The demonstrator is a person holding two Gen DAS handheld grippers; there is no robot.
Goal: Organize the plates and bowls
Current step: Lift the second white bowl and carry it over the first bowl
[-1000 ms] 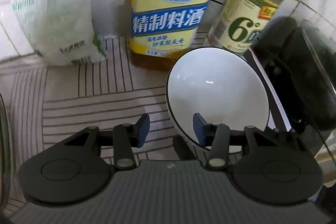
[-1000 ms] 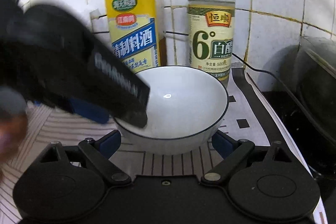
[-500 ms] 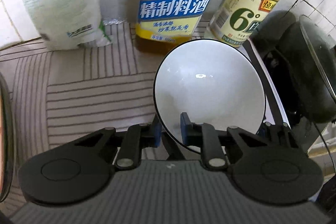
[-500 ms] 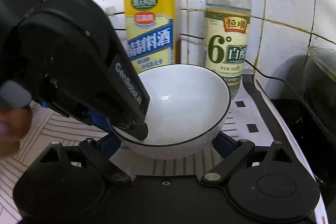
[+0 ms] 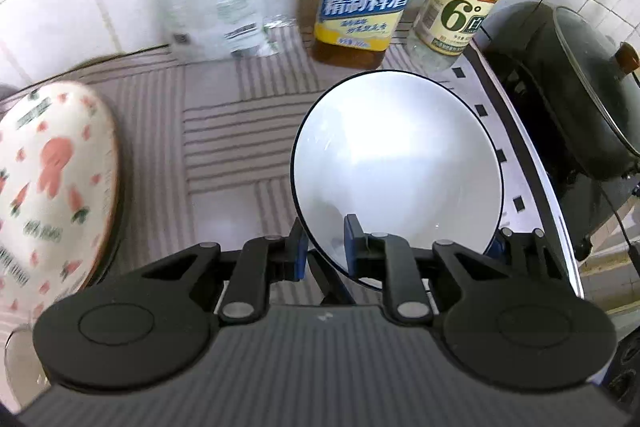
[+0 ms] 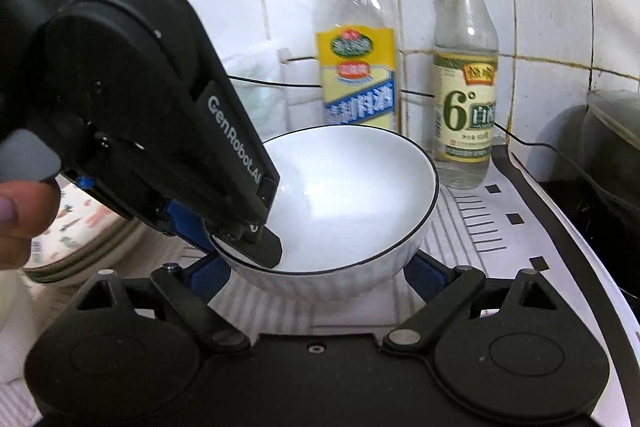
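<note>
Above the striped mat (image 5: 224,131), the left gripper (image 5: 325,250) pinches the empty white bowl's (image 5: 396,163) near rim; the right gripper (image 6: 316,273) cradles its sides, fingers wide.

White bowl (image 6: 352,203), left hand-held gripper (image 6: 244,239) pinching its rim
</note>
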